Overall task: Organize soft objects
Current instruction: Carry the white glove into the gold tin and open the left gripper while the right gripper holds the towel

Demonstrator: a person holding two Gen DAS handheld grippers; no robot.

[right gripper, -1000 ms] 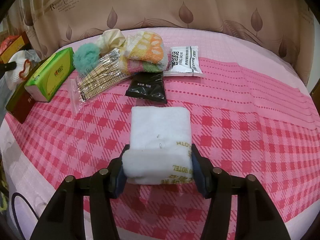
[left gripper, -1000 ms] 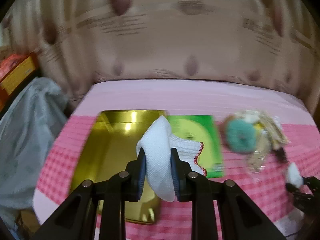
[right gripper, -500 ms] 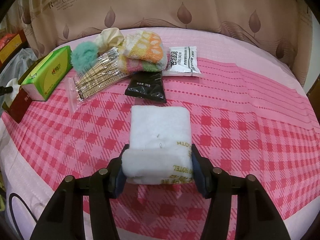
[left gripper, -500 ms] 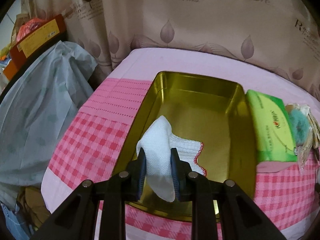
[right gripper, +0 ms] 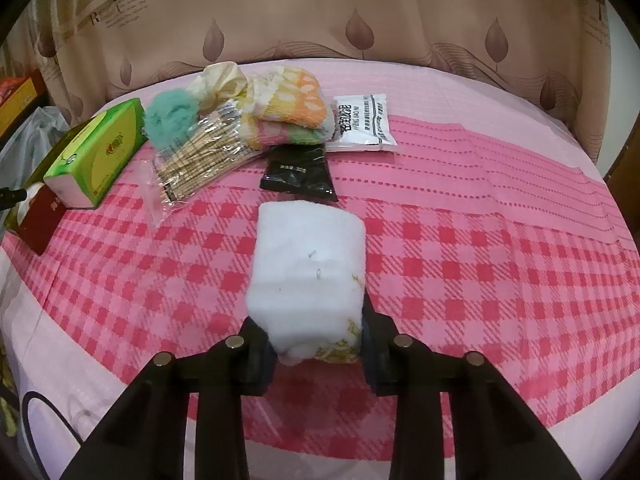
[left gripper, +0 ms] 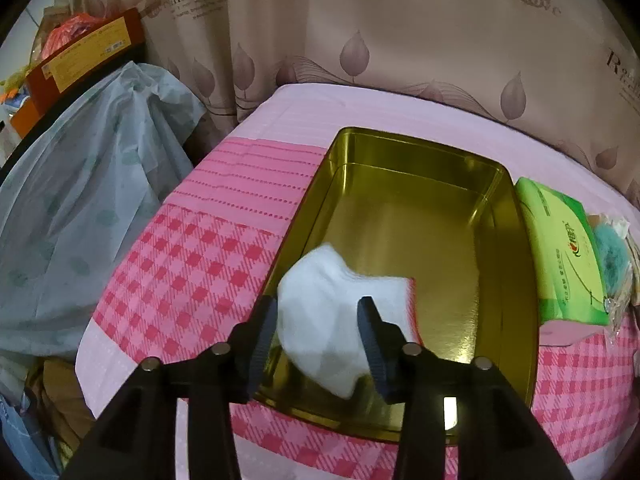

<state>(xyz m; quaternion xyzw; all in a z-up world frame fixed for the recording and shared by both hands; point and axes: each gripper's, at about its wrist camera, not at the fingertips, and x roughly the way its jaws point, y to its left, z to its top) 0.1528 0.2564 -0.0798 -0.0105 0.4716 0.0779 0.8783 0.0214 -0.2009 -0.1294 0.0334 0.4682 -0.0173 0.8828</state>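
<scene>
A white sock with a red-trimmed cuff (left gripper: 320, 332) hangs blurred between the jaws of my left gripper (left gripper: 316, 320), over the near left corner of the gold tin (left gripper: 420, 140). Those jaws are opening and the pads stand apart from most of the sock. In the right wrist view a folded white towel (right gripper: 308, 256) lies on the pink checked cloth. My right gripper (right gripper: 316, 340) is shut on the towel's near end, which bulges between the pads.
A green tissue pack (left gripper: 560, 256) lies against the tin's right side. Behind the towel sit a teal scrunchie (right gripper: 170, 118), a packet of sticks (right gripper: 200, 156), a colourful cloth (right gripper: 292, 112), a white sachet (right gripper: 364, 124) and a black sachet (right gripper: 298, 176). A grey plastic bag (left gripper: 80, 200) stands left of the table.
My left gripper moved left and down over the gold tin, then spread its jaws, and the sock slackened. My right gripper's jaws closed in and squeezed the towel's end.
</scene>
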